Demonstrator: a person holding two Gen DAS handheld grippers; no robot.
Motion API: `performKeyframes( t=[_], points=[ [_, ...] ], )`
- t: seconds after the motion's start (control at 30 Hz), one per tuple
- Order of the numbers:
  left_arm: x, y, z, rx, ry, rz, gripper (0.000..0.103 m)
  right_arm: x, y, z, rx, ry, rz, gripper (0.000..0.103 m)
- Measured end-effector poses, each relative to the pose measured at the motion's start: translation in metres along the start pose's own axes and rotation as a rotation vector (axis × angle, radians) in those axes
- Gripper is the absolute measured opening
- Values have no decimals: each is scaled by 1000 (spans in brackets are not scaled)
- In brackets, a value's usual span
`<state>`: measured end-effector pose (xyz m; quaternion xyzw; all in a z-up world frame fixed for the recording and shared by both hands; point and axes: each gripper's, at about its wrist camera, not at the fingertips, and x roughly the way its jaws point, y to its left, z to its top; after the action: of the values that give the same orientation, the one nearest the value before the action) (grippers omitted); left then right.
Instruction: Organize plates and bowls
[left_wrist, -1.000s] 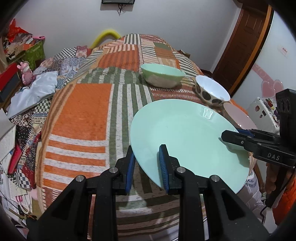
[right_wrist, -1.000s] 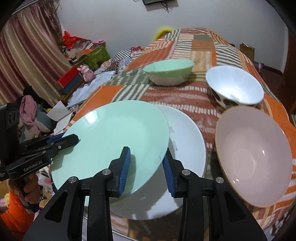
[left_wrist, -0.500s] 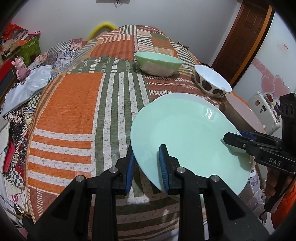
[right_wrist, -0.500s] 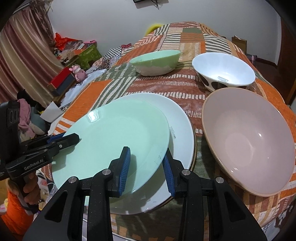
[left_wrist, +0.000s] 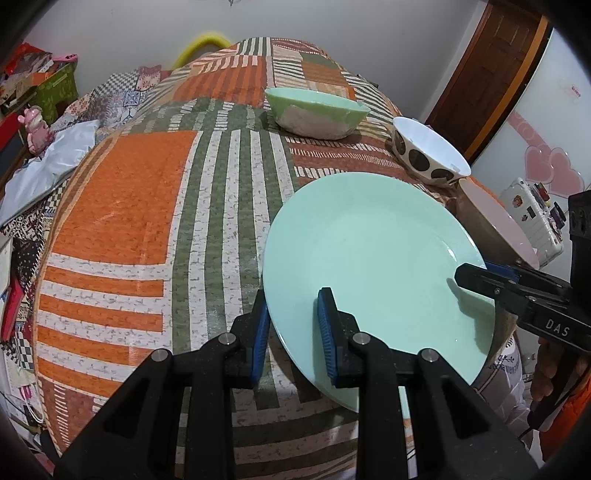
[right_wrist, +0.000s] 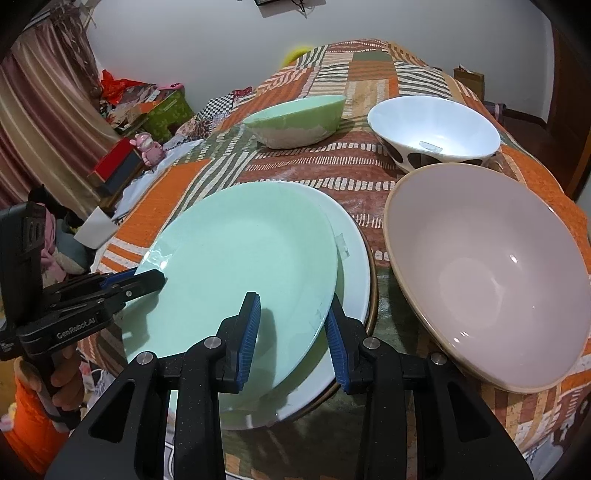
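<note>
Green plate (right_wrist: 243, 258) – its rim between both tools' fingers – above white plate (right_wrist: 354, 251).

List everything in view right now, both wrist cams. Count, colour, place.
Mint green plate: 1, held over the white plate, rim between both grippers' fingers.
White plate: 1, on the table under the green plate.
Pink bowl: 1, beige rim, right of the plates.
Spotted bowl: 1, white with dark spots, behind the pink bowl.
Green bowl: 1, mint green, far centre.
Tablecloth: 1, orange, green and white patchwork, covers the table.
Pink figurine: 1, left of the table among clutter.
Wooden door: 1, brown, far right.
Left gripper: black, blue pads, straddles the plate's left rim.
Right gripper: black, blue pads, straddles the plate's right rim.
</note>
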<state>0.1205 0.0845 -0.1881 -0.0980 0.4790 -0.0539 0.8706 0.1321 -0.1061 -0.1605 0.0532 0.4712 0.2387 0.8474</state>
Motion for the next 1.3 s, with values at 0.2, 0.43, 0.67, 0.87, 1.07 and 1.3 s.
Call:
performKeyframes(
  t=[0.2, 0.43, 0.67, 0.87, 1.07, 1.3],
  points=[
    [3, -3, 0, 13, 4, 18, 25, -5, -5, -1, 16, -4, 13, 32],
    [-2, -4, 2, 12, -8, 25, 25, -11, -7, -2, 15, -2, 21, 32],
    [-23, -6, 3, 24, -56, 51, 25, -19, -11, -1, 20, -14, 7, 33],
    [-47, -18, 11, 44, -107, 42, 25, -42, -8, 3, -13, -80, 4, 33],
    [-61, -46, 24, 66, -138, 14, 33, -67, -9, 11, -65, -157, -40, 39],
    [-60, -88, 36, 128, -163, -14, 55, -90, -36, 16, -39, -229, -113, 49]
  ],
)
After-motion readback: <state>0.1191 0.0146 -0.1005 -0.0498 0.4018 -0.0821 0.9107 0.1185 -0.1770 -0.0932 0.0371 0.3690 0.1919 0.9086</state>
